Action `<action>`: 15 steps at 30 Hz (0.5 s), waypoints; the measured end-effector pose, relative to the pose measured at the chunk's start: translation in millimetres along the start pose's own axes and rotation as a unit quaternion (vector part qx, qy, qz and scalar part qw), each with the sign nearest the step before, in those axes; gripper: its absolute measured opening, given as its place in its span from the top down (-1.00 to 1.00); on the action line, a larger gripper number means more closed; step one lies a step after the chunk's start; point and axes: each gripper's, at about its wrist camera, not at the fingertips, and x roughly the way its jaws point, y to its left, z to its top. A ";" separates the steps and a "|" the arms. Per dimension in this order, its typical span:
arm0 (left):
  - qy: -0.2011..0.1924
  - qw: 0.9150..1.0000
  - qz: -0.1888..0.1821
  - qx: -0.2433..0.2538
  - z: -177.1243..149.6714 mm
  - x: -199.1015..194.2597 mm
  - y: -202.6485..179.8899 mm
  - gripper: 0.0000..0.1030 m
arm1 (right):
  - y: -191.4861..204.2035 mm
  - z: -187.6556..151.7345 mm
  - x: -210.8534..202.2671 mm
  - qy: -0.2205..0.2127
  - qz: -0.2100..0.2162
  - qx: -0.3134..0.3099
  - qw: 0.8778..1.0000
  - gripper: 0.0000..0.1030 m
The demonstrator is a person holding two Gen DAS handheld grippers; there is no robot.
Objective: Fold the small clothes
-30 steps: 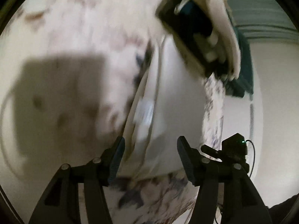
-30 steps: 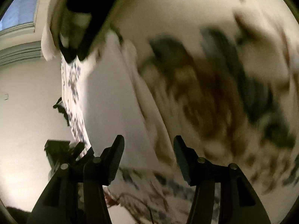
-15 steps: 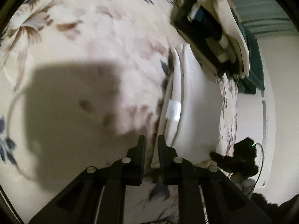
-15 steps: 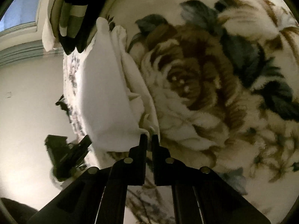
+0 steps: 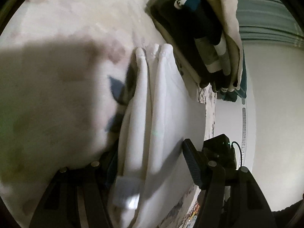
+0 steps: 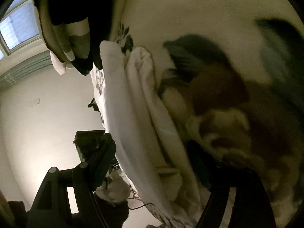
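A folded white garment (image 5: pixel 163 114) lies on the floral blanket (image 5: pixel 57 95), its thick folded edge toward the camera; it also shows in the right wrist view (image 6: pixel 131 117). My left gripper (image 5: pixel 150 163) is open, its jaws straddling the near end of the garment; the left finger is partly hidden behind the cloth. My right gripper (image 6: pixel 153 157) is open too, its fingers on either side of the garment's other end. A grey label (image 5: pixel 127 191) hangs at the near edge.
A stack of folded dark and cream clothes (image 5: pixel 205 38) sits just beyond the white garment, also seen in the right wrist view (image 6: pixel 72 28). The blanket's edge (image 5: pixel 209 104) drops off beside the garment. A black device with a green light (image 5: pixel 220 148) sits below.
Both grippers were shut half a second ago and have opened. Both have moved forward so the white garment now sits between their fingers.
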 end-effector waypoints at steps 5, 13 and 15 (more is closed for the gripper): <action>-0.005 1.000 -0.010 0.004 3.0 7.8 -2.6 -0.18 | 5.2 1.7 11.8 0.017 0.004 -0.010 1.000 -0.33; -0.006 1.000 0.003 0.030 4.1 9.7 -19.1 0.60 | 18.4 -6.7 21.6 0.004 -0.007 -0.033 0.999 0.54; -0.009 0.999 0.003 0.038 3.8 5.7 -25.7 0.63 | 24.0 -10.4 18.8 -0.004 -0.011 -0.036 0.999 0.62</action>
